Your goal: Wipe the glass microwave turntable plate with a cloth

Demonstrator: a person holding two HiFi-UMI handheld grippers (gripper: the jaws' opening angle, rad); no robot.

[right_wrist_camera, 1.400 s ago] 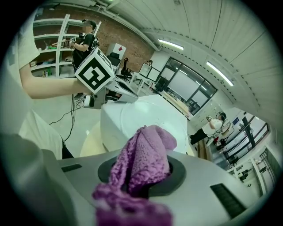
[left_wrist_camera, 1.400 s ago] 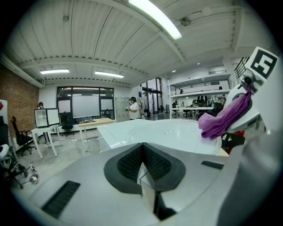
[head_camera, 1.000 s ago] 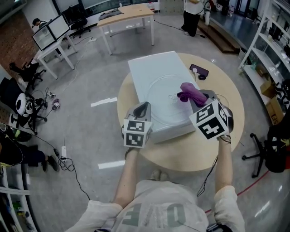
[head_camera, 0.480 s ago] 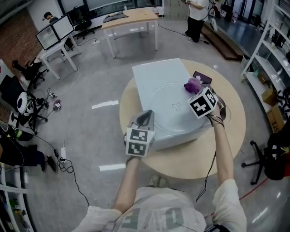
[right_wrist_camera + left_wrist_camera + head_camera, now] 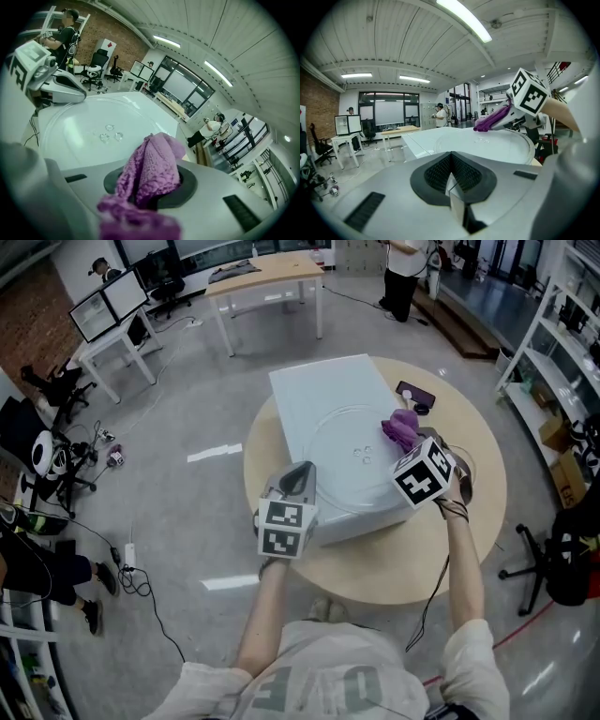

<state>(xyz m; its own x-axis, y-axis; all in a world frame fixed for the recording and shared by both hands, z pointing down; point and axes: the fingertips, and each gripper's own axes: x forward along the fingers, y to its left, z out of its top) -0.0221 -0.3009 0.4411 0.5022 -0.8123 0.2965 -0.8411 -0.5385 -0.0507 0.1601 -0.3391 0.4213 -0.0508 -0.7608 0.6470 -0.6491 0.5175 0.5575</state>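
I have the right gripper (image 5: 411,448) clamped on the purple cloth (image 5: 400,427). Its bunched end sticks out past the jaws over the far-right part of the glass turntable plate (image 5: 349,465), so that cloth rather than gripper meets the glass. The plate lies flat on a white box (image 5: 309,390), and I hold the left gripper (image 5: 300,471), jaws pressed together on nothing, just beside the plate's near-left rim, probably to steady it against sliding, though I cannot tell whether it touches.
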